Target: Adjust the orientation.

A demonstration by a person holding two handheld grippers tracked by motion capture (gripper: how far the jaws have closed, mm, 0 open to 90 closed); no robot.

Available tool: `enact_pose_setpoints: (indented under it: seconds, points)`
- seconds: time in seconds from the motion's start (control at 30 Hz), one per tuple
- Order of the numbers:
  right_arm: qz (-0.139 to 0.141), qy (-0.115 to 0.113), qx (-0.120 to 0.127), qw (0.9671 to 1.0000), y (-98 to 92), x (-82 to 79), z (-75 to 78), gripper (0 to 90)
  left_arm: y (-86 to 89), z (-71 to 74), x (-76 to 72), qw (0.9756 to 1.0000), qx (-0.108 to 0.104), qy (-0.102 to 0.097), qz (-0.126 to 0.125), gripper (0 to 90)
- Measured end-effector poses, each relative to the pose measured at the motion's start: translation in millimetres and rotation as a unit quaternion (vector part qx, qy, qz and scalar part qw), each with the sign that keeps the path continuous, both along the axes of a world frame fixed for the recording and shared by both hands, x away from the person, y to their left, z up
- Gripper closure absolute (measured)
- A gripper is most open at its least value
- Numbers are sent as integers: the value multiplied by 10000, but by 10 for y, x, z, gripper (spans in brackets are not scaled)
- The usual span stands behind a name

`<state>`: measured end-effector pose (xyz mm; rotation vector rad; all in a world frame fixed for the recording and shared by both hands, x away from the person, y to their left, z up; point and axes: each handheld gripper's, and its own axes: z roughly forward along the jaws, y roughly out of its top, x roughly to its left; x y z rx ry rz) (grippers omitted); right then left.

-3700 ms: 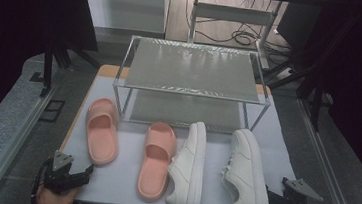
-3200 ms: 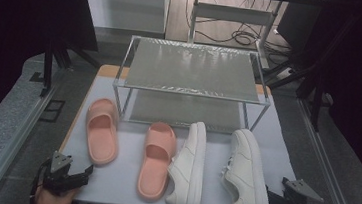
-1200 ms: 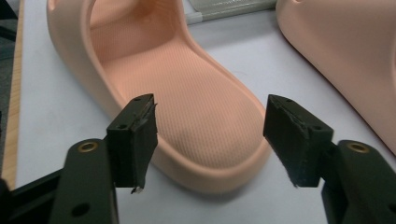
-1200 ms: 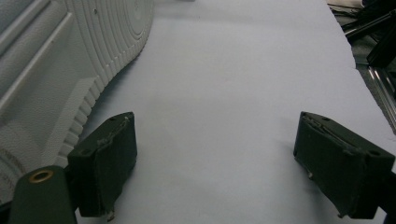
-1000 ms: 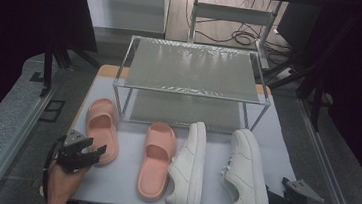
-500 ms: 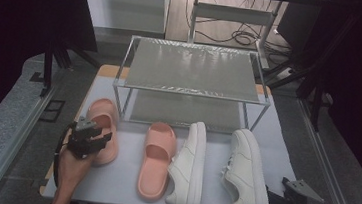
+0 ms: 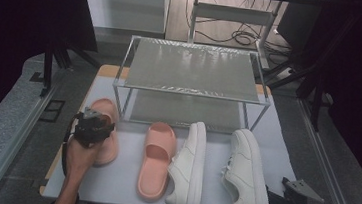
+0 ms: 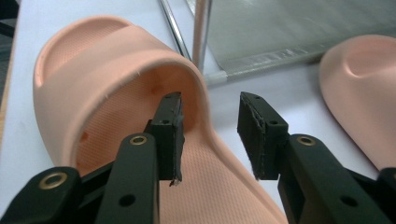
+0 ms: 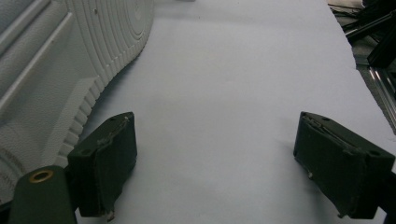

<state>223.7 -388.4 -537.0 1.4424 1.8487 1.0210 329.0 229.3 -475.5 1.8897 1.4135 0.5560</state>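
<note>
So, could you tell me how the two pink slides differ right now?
The left pink slide lies partly under the left gripper, whose jaws straddle its side wall; the other pink slide lies untouched. The left one sits nearer the rack. Both are the same colour, soles down.

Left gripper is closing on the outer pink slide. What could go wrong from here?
1. The left gripper has been closing with one jaw inside the left pink slide and one outside its strap edge; that rim is thin and curved, so the bite may slip off.
2. The rack leg stands just beyond the toe, so lifting forward could knock it.
3. The second pink slide lies close alongside.
</note>
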Motion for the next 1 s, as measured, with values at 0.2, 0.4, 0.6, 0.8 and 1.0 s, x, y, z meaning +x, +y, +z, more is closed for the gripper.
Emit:
enact_pose_setpoints:
  seconds: [0.2,0.4,0.6,0.8,1.0]
  points:
    - [2,-5,-9,10000,-1,1,0,131,-7,-7,108,9999,55,72,112,648]
    - [2,2,-2,10000,0,0,0,131,-29,-18,191,9998,8,141,161,667]
    - [5,2,-1,10000,-1,1,0,131,-55,-40,265,9994,96,212,268,689]
    - [6,1,-2,10000,-1,1,0,131,-61,-24,262,9991,145,230,310,734]
    - [4,1,-2,10000,-1,1,0,131,-36,2,248,9991,155,209,332,739]
